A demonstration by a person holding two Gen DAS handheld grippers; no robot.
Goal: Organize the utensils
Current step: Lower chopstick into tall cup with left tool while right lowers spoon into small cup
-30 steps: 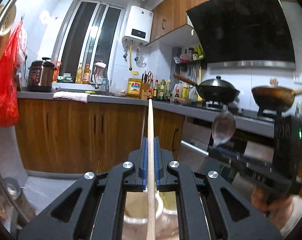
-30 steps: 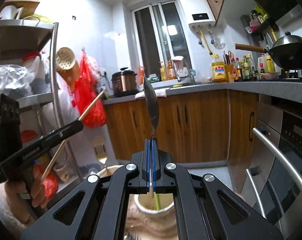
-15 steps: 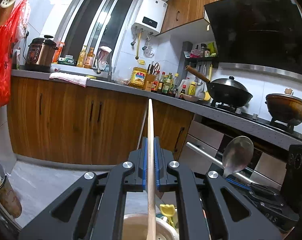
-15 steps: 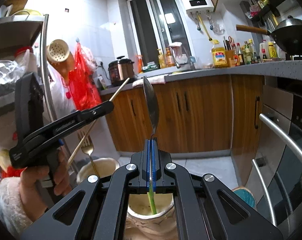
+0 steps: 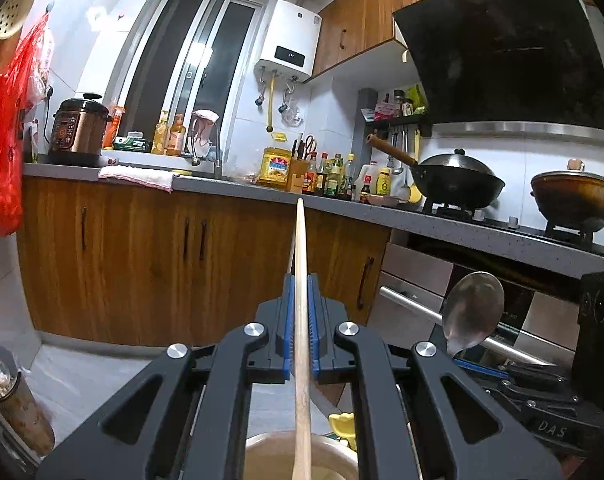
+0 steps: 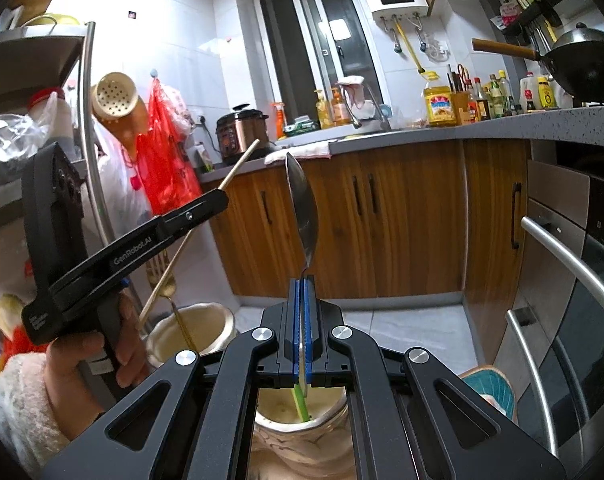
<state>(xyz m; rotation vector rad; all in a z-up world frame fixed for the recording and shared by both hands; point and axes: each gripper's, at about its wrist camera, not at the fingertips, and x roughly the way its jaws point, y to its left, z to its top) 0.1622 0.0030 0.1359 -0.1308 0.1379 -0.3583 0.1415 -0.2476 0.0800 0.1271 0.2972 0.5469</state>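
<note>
Chopstick work first, from my left wrist view: my left gripper [image 5: 300,320] is clenched on a long pale wooden chopstick [image 5: 300,264], the blue pads pinching it near mid-length. Its long axis runs straight out along the fingers, the far end pointing toward the wooden cabinets. The near end reaches down into a cream ceramic utensil jar [image 5: 302,454], whose rim shows directly beneath the gripper. A yellow-topped utensil [image 5: 342,424] stands just right of that jar. Off to the right I see the silver bowl of a metal spoon [image 5: 473,310].

From my right wrist view, my right gripper [image 6: 301,320] is clamped on that metal spoon [image 6: 302,208], bowl up and edge-on, with its green handle [image 6: 300,402] hanging down into a second cream jar [image 6: 302,416] right below the fingers. To the left, the person's hand [image 6: 94,356] carries the left gripper [image 6: 218,200], the chopstick [image 6: 206,220] slanting down toward the other cream jar [image 6: 190,334], which already holds a gold fork [image 6: 164,280].

Each utensil sits above its own jar, so I judge the next move is simply releasing, provided both tips are inside the rims.
</note>
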